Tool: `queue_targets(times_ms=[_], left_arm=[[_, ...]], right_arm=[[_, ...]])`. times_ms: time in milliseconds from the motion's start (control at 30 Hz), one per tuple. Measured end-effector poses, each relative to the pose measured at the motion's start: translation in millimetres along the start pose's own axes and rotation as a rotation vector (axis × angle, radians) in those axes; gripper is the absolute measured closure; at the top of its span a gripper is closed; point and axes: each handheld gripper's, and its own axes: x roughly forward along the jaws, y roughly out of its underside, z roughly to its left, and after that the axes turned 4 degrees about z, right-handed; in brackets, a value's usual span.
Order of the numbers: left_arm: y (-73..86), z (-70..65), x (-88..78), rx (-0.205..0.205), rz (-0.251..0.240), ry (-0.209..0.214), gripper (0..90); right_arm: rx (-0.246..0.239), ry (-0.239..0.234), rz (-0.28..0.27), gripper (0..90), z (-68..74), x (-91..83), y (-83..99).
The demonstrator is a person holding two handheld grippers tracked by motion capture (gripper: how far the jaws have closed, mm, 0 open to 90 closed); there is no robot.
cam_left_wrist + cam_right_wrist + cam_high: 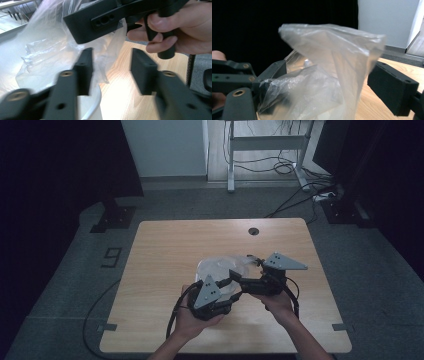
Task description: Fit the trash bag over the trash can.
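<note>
A clear, crumpled plastic bag lies at the middle of the wooden table, between both grippers. My left gripper comes in from the near left, open; in its own view the left gripper has bare table between its jaws, and the bag bulges just left of and beyond the left jaw. My right gripper reaches in from the right. In its own view the right gripper stands wide, and the bag rises between the jaws and rests against the left one.
A pale curved rim shows under the bag by my left jaw. The hand on the right gripper is close above my left jaws. A cable hole sits near the table's far edge. A desk frame and floor cables lie beyond.
</note>
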Motion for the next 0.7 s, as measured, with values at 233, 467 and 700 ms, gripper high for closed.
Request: queue_targets(times_ms=[233,467,700], left_arm=[[1.2,-3.4,6.3,0.075,0.005,0.050,90.0],[5.5,-4.5,9.1,0.098,0.022,0.073,90.0],[17.3,3.8,2.1,0.067,0.017,0.122,89.8]], right_arm=[[-0.032,0.015,0.008,17.0,3.3,0.4,-0.5],[-0.022,-0.003,-0.010,15.4,2.3,0.0,-4.3],[-0.033,-0.094,-0.023,14.9,3.6,-10.0,-9.4]])
